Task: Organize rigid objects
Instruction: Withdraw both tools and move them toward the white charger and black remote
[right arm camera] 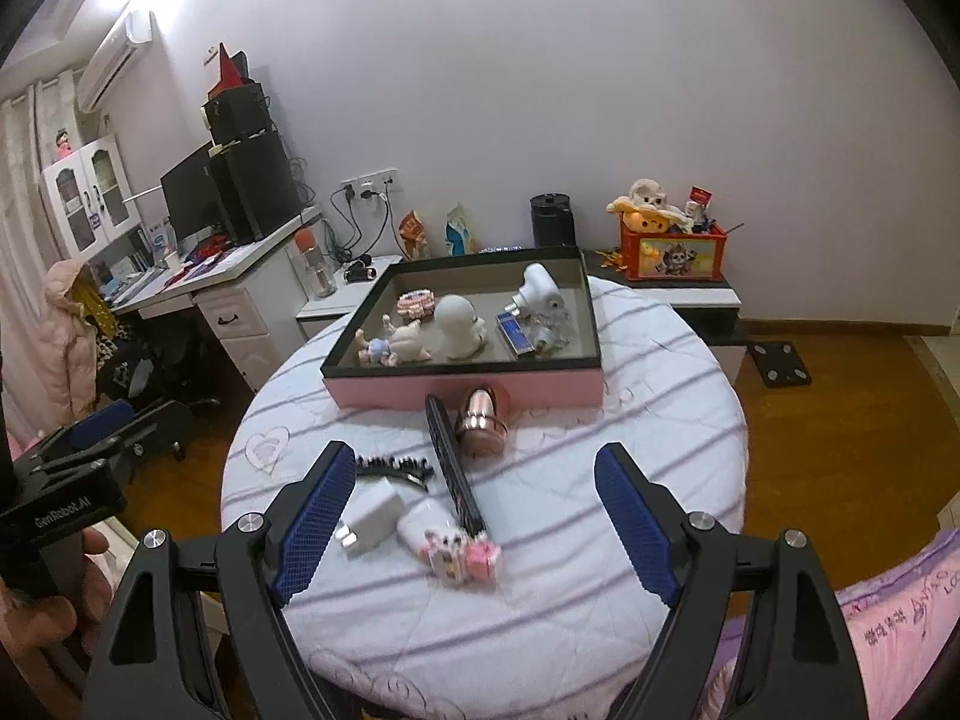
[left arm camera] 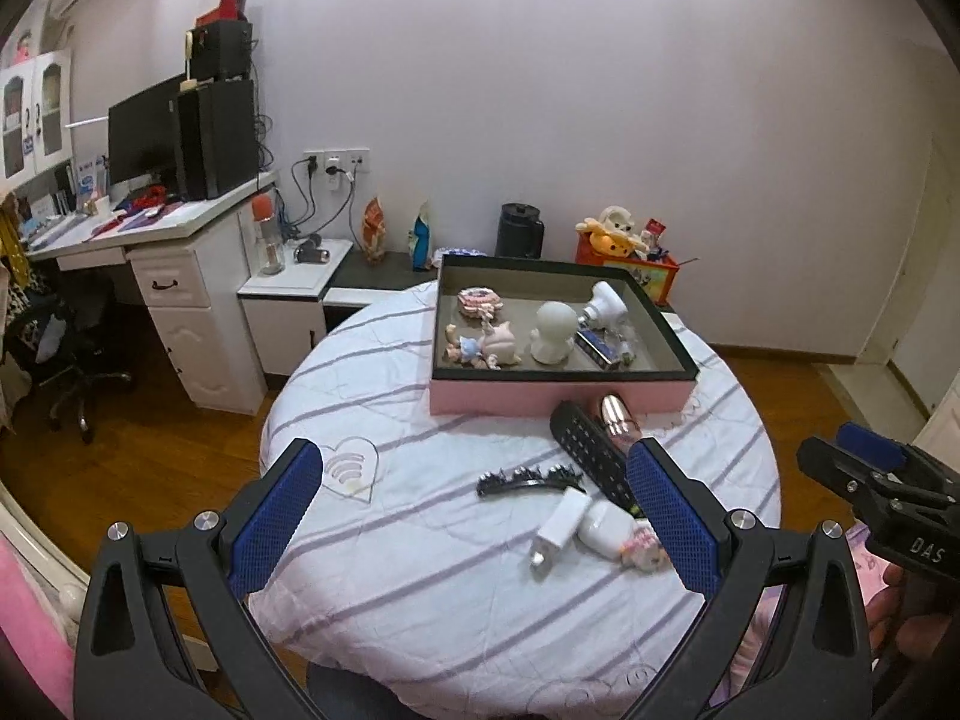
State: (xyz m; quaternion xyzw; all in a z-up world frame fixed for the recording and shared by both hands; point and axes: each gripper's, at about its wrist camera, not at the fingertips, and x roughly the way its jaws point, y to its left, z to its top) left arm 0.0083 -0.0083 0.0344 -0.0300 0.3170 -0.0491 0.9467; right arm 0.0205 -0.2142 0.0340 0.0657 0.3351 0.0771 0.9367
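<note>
Both grippers [left arm camera: 474, 516] [right arm camera: 474, 522] hover spread above table [right arm camera: 600, 600]

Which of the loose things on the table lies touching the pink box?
The rose-gold cylinder: its far end meets the pink box, while the others lie nearer the grippers.

A pale wall [right arm camera: 540, 90] is being lit from the upper left, where an air conditioner [right arm camera: 114, 60] is mounted. A white desk [left arm camera: 174, 252] carrying a dark monitor [left arm camera: 141, 132] is being backed against it, above wooden flooring [right arm camera: 840, 396].
</note>
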